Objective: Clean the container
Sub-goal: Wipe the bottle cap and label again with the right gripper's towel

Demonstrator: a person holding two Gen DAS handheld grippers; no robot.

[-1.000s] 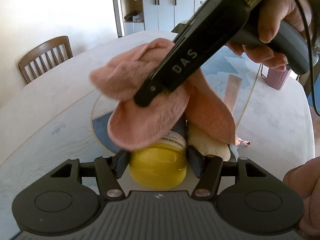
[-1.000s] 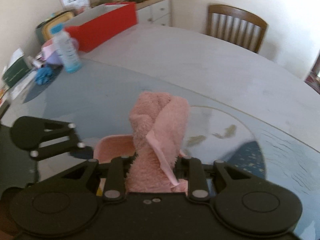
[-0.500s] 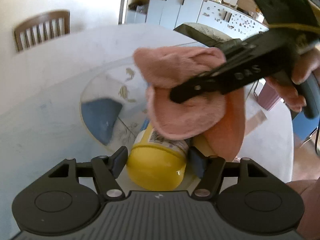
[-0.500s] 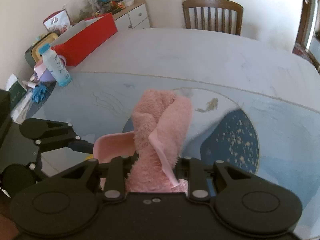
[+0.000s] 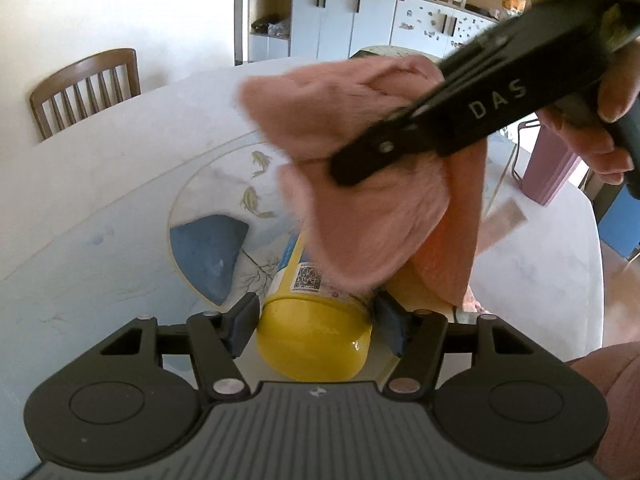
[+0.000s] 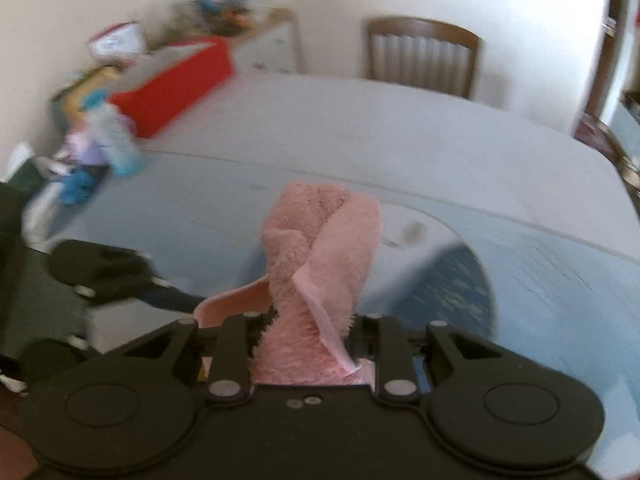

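Left wrist: pink cloth [image 5: 360, 208] drapes over the clamped yellow container [image 5: 316, 336].

The container [image 5: 316, 336] was glossy yellow plastic with a paper label, the cloth [image 5: 360, 216] fluffy pink pile, the worktop [image 5: 100, 208] smooth.

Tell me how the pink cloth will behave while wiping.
Probably floppy: the pink cloth droops in folds from the right gripper over the yellow container. Its fuzzy pile likely grips rather than slides. A loose flap may trail.
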